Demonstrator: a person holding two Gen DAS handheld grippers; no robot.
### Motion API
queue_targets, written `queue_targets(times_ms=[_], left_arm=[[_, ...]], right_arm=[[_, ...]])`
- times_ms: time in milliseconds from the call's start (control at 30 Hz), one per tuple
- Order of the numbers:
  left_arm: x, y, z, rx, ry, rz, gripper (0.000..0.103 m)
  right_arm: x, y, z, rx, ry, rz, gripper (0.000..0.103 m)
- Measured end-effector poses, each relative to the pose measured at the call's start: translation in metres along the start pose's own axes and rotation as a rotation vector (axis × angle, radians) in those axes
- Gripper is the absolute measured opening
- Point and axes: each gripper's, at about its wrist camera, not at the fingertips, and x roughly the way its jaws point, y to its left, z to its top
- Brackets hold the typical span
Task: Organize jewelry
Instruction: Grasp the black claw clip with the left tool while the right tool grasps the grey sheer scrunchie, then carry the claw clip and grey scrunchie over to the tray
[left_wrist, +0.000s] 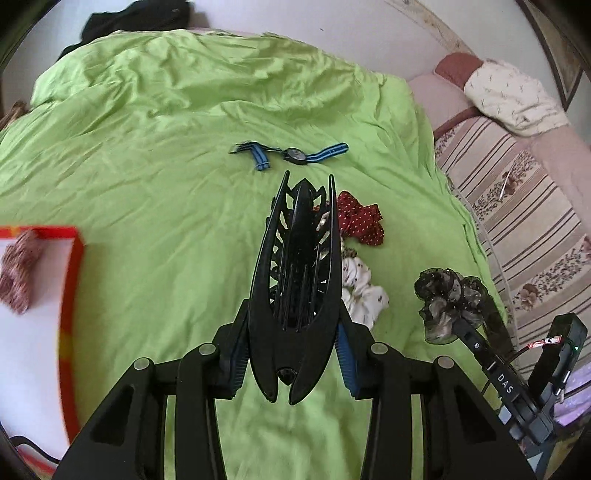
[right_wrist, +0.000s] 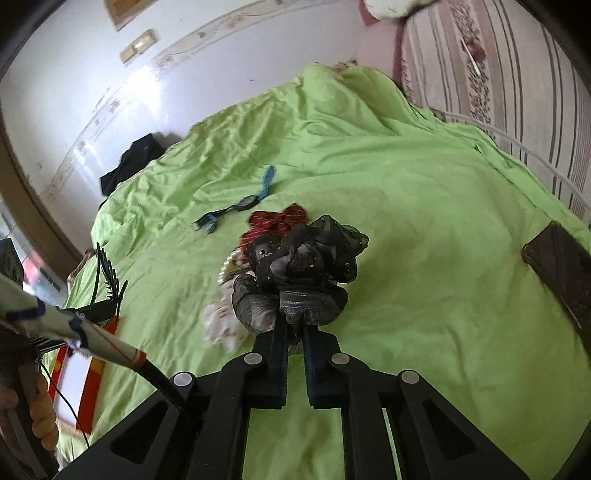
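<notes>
My left gripper (left_wrist: 293, 314) is shut on a large black hair claw clip (left_wrist: 295, 280) and holds it above the green bedspread (left_wrist: 147, 166). My right gripper (right_wrist: 294, 325) is shut on a black sheer scrunchie (right_wrist: 306, 266), also seen at the right of the left wrist view (left_wrist: 450, 299). A red dotted scrunchie (left_wrist: 360, 218) and a white floral scrunchie (left_wrist: 360, 291) lie under the clip. A watch with a blue striped strap (left_wrist: 293, 154) lies farther off. A red-rimmed white box (left_wrist: 70, 295) at the left holds a pink patterned scrunchie (left_wrist: 18, 273).
A striped floral mattress (left_wrist: 517, 221) with a pillow (left_wrist: 509, 96) lies to the right. Dark cloth (left_wrist: 129, 18) sits at the bed's far edge. A dark phone-like slab (right_wrist: 561, 266) lies on the bedspread at the right in the right wrist view.
</notes>
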Motion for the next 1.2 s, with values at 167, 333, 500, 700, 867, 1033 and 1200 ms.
queue_targets(times_ms=[167, 333, 500, 700, 867, 1033, 1200], left_arm=[[-0.039, 0.03, -0.018, -0.051, -0.039, 0.009, 0.04], [-0.077, 0.081, -0.036, -0.141, -0.079, 0.037, 0.04], [-0.107, 0.145, -0.057, -0.262, -0.104, 0.051, 0.04], [-0.126, 0.224, -0.082, -0.414, -0.115, 0.079, 0.04], [-0.133, 0.278, -0.097, -0.515, -0.113, 0.115, 0.04], [-0.137, 0.317, -0.105, -0.58, -0.104, 0.109, 0.04], [-0.135, 0.336, -0.107, -0.612, -0.107, 0.071, 0.04]], right_arm=[[-0.025, 0.03, -0.004, -0.074, -0.006, 0.019, 0.008], [-0.04, 0.065, -0.011, -0.151, 0.001, 0.048, 0.008], [-0.038, 0.103, -0.024, -0.22, 0.049, 0.09, 0.008], [-0.022, 0.167, -0.043, -0.322, 0.134, 0.161, 0.008], [-0.007, 0.228, -0.063, -0.44, 0.185, 0.219, 0.008], [0.014, 0.284, -0.086, -0.525, 0.256, 0.289, 0.008], [0.04, 0.329, -0.112, -0.588, 0.334, 0.319, 0.008]])
